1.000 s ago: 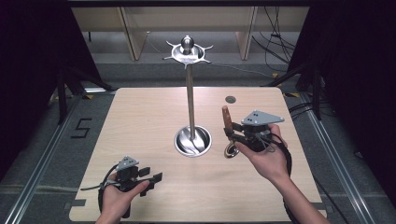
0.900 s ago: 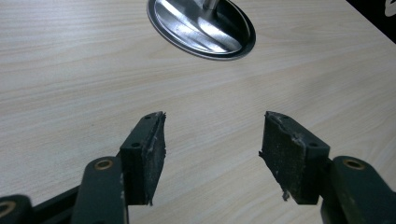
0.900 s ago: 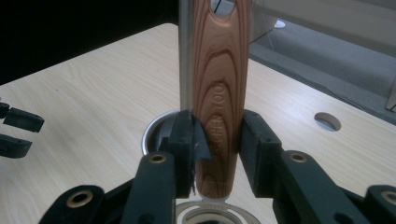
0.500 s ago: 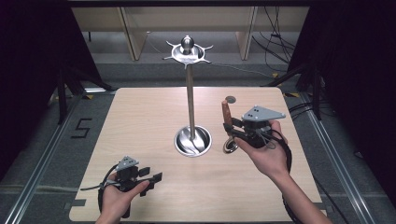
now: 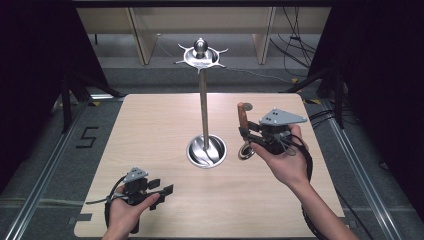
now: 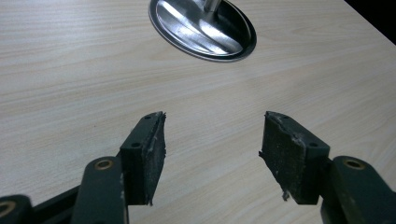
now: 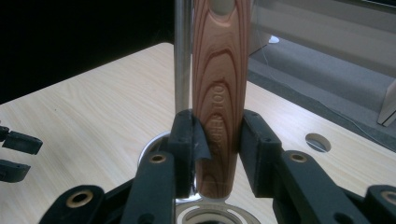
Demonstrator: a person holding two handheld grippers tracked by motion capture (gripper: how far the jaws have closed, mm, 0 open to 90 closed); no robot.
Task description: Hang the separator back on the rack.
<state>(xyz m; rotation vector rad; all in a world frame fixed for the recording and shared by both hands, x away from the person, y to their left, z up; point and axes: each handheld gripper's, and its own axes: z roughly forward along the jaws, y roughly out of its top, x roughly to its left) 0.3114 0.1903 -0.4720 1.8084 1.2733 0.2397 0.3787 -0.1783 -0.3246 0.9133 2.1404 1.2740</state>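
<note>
A tall metal stand rises from a round base at the table's middle, with a hooked crown on top. My right gripper is to the right of the base, shut on a utensil's wooden handle. The handle stands upright, and the utensil's metal ring end hangs below. In the right gripper view the pads of the right gripper press on the handle, with the stand's pole just behind. My left gripper rests near the front edge, open, with nothing between its jaws.
The light wood table has a small round hole near its far right. The stand's base lies ahead of the left gripper. Dark floor, rails and cables surround the table; wooden shelving stands at the back.
My right gripper has lifted the utensil a little, so the handle's top sits higher in the high view. The left gripper has stayed where it was.
</note>
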